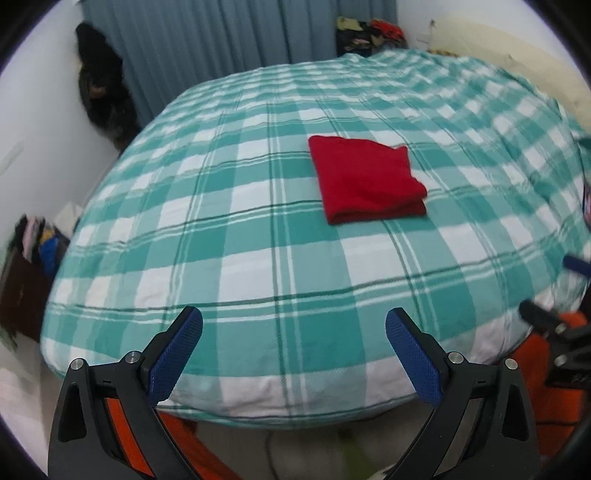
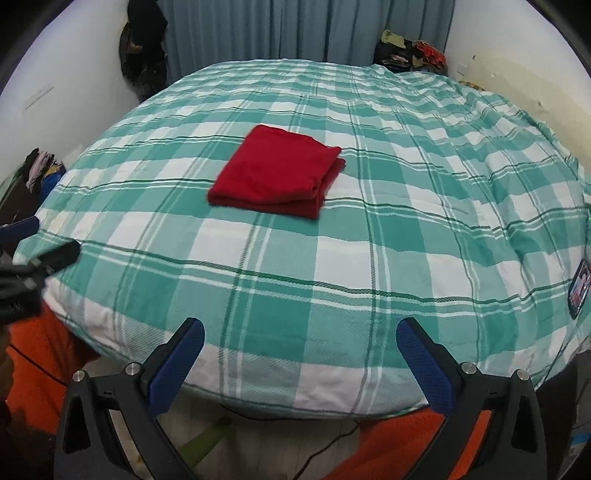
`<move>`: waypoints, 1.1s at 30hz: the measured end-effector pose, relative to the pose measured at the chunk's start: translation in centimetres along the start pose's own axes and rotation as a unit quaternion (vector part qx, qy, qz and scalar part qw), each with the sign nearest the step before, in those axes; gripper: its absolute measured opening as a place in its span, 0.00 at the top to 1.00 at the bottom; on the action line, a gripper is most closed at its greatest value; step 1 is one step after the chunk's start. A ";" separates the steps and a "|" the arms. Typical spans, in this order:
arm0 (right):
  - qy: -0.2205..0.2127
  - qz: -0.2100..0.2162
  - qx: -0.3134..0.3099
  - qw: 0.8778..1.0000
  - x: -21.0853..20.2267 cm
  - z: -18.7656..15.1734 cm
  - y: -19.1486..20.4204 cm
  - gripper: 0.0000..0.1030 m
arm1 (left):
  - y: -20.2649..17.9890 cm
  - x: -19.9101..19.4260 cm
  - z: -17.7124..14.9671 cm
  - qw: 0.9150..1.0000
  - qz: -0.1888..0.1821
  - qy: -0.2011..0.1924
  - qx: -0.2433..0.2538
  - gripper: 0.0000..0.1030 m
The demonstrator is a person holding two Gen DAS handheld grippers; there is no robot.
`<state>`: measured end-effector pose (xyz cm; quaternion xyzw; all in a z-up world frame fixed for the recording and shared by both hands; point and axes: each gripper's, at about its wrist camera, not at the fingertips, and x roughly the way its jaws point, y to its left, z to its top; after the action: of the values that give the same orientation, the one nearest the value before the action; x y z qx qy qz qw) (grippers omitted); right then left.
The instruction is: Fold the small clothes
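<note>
A red cloth (image 1: pixel 365 179) lies folded into a neat rectangle on the green-and-white checked bed cover (image 1: pixel 258 240), near the middle of the bed. It also shows in the right wrist view (image 2: pixel 275 181). My left gripper (image 1: pixel 293 325) is open and empty, held over the near edge of the bed, well short of the cloth. My right gripper (image 2: pixel 300 334) is open and empty too, over the near edge, with the cloth ahead and slightly left. The right gripper shows at the right edge of the left wrist view (image 1: pixel 554 314), and the left gripper at the left edge of the right wrist view (image 2: pixel 33 243).
Grey curtains (image 2: pixel 295 29) hang behind the bed. Piles of clothes sit at the far right corner (image 2: pixel 410 51) and on the left beside the bed (image 1: pixel 37 240). A phone (image 2: pixel 579 288) lies on the bed's right edge. A dark object (image 1: pixel 99 85) hangs on the left wall.
</note>
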<state>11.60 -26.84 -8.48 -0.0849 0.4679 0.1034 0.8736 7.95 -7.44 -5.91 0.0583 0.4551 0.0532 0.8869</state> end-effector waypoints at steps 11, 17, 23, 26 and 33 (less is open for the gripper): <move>-0.013 0.022 -0.019 0.999 -5.7 -1.2 2.3 0.00 | 0.2 -3.6 -0.9 0.999 -0.046 0.001 0.020 0.03; -0.010 0.032 -0.013 0.999 -8.2 -2.0 2.2 0.00 | -0.3 -3.6 -0.8 0.997 -0.068 0.022 0.012 0.02; -0.025 0.018 -0.018 0.999 -9.1 -1.7 2.1 0.00 | -0.9 -4.7 -0.4 0.997 -0.071 0.008 0.008 0.02; -0.022 0.015 -0.012 1.000 -8.6 -1.6 1.9 0.00 | -0.8 -5.5 -0.2 0.998 -0.063 -0.007 0.007 0.02; -0.021 0.016 -0.006 1.000 -8.3 -1.7 1.6 0.00 | -0.7 -5.4 0.0 0.998 -0.054 -0.018 0.009 0.02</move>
<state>5.35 -26.54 -2.51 -0.0805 0.4503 0.1220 0.8808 4.83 -8.89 -1.74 0.0426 0.4422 0.0001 0.8959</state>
